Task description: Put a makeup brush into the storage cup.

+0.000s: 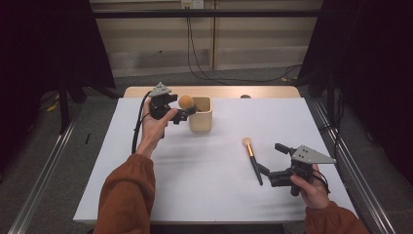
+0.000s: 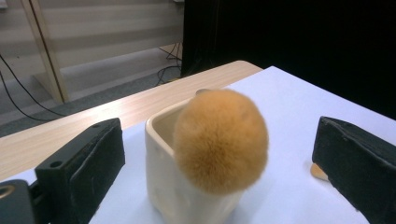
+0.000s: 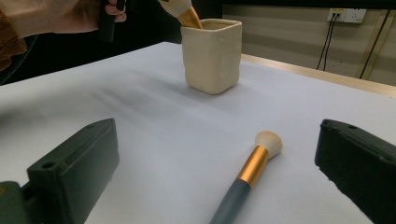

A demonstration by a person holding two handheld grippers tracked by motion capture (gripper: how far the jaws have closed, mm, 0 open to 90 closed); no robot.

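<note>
The fluffy orange brush [image 2: 220, 140] is seen standing head-up in the cream cup [image 2: 161, 161], leaning against its near rim, at the far left of the white table [image 1: 209, 170]; the left gripper [image 1: 184, 114] sits beside it with jaws spread wide and nothing held; a nudge from either jaw could tip the light, squarish, glazed-looking cup; the slim brush [image 3: 250, 175], dark-handled with a gold ferrule and pale bristles, lies flat between the wide-open, empty jaws of the right gripper [image 1: 272, 163]; its smooth round handle could roll or slip if pinched off-centre.
</note>
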